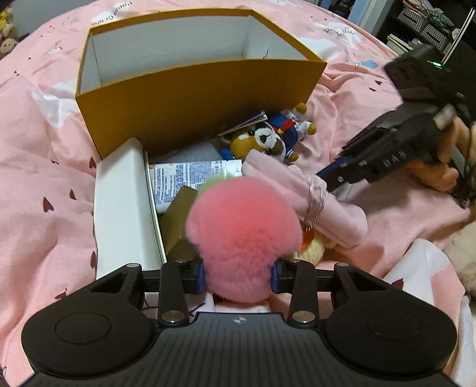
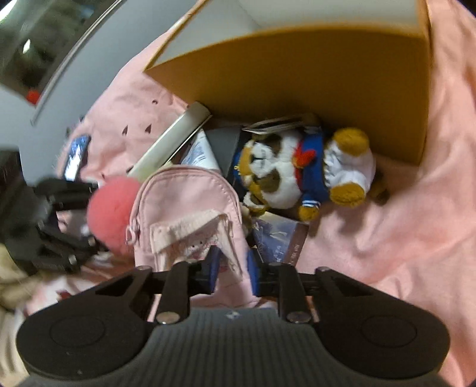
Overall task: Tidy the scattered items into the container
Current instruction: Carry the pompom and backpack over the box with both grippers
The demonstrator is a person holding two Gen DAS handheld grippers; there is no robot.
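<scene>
An orange box with a white inside stands on the pink bed; it also shows in the right wrist view. My left gripper is shut on a pink fluffy pompom, which shows again in the right wrist view. My right gripper is shut on a small pink backpack, also seen in the left wrist view. The right gripper comes in from the right. A sailor plush bear lies in front of the box.
A white box lid lies left of the pile. A printed tube, a gold box, cards and a yellow knitted toy lie among the items. Shelves with baskets stand beyond the bed.
</scene>
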